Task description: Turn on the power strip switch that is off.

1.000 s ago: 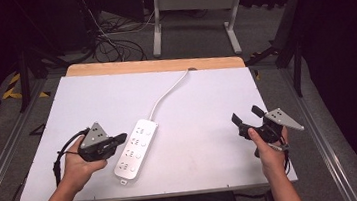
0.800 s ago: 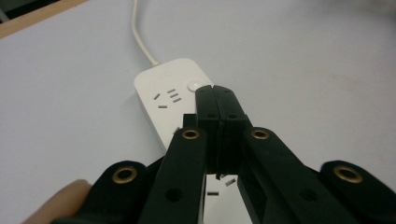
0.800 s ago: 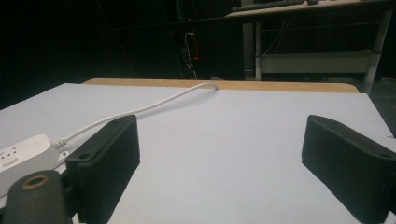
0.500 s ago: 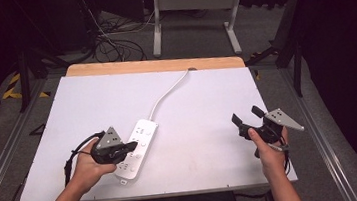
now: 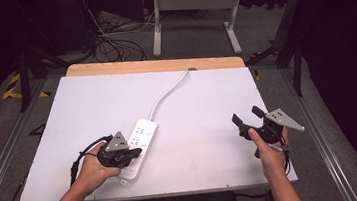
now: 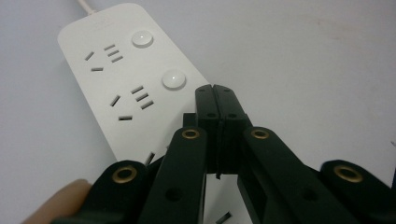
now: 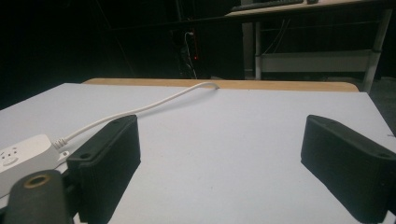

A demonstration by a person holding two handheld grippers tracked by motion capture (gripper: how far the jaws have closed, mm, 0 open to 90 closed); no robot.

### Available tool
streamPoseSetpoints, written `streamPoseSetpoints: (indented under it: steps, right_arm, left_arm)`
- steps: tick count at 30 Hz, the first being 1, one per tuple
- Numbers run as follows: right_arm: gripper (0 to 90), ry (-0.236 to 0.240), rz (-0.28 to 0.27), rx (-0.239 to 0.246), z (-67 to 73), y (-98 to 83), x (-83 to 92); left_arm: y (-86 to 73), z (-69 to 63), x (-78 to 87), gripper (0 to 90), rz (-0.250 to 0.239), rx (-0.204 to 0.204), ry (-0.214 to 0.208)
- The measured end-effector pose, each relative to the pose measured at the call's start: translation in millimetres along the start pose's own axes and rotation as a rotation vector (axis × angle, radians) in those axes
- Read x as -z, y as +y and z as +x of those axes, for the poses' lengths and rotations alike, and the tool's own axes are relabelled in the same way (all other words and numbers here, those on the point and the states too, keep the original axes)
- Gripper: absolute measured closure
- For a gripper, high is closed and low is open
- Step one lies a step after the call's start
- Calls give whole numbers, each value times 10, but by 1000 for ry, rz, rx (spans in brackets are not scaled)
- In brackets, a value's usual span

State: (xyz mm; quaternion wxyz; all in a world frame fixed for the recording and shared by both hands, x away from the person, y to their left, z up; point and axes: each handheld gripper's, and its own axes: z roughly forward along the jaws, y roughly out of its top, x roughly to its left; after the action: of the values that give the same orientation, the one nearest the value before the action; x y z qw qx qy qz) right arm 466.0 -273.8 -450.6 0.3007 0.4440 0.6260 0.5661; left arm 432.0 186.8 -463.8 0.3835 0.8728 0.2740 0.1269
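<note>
A white power strip [image 5: 144,130] lies near the table's front, left of centre, and its white cable [image 5: 168,92] runs off over the back edge. My left gripper [image 5: 138,151] hangs over the strip's near half with its jaws shut and nothing between them. In the left gripper view the closed tips of that gripper [image 6: 215,89] sit just short of a round button [image 6: 173,79] on the strip [image 6: 116,79]; whether they touch it I cannot tell. My right gripper [image 5: 247,115] is held at the front right, open and empty [image 7: 219,154], apart from the strip [image 7: 21,156].
The white tabletop [image 5: 92,109] ends in a wooden strip at its back edge [image 5: 152,65]. Beyond it stand a desk frame [image 5: 191,3] and floor cables [image 5: 110,42]. Metal rails [image 5: 2,164] flank the table.
The left hand has carried its shut gripper rightwards, from beside the strip to over the strip's near half. The right gripper has stayed put.
</note>
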Motion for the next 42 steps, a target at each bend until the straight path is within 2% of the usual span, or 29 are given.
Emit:
streamPoseSetpoints:
  steps: [1, 3, 8, 13, 15, 18, 19, 33, 36, 42]
  right_arm:
    - [124, 0, 0, 0, 0, 0, 0]
    - [123, -1, 1, 1, -2, -1, -1]
    - [123, -5, 0, -1, 1, -2, 2]
    - [123, -5, 0, 1, -1, -3, 8]
    - [124, -5, -1, 1, -3, -2, 10]
    - [123, -5, 1, 0, -6, -5, 10]
    - [123, -6, 1, 0, -7, -4, 11]
    - [123, -8, -3, -3, 1, 0, 20]
    - [123, -8, -4, -2, 1, 2, 25]
    - [123, -10, -5, -3, -5, 2, 30]
  left_arm:
    - [-3, -5, -6, 900, -1, 6, 2]
    - [-8, -25, -25, 900, -11, 18, -23]
    - [9, -79, -50, 900, -2, 14, -22]
    - [17, -64, -43, 900, 0, -1, -20]
    - [14, -45, -21, 900, 2, 8, -1]
    - [-38, 7, 15, 900, -8, 38, -17]
    - [-45, 10, 20, 900, -8, 32, -18]
    - [-15, -43, -36, 900, 10, 11, 30]
    - [-15, -43, -46, 900, 17, 27, 12]
    - [-4, -12, -43, 900, 26, 32, -2]
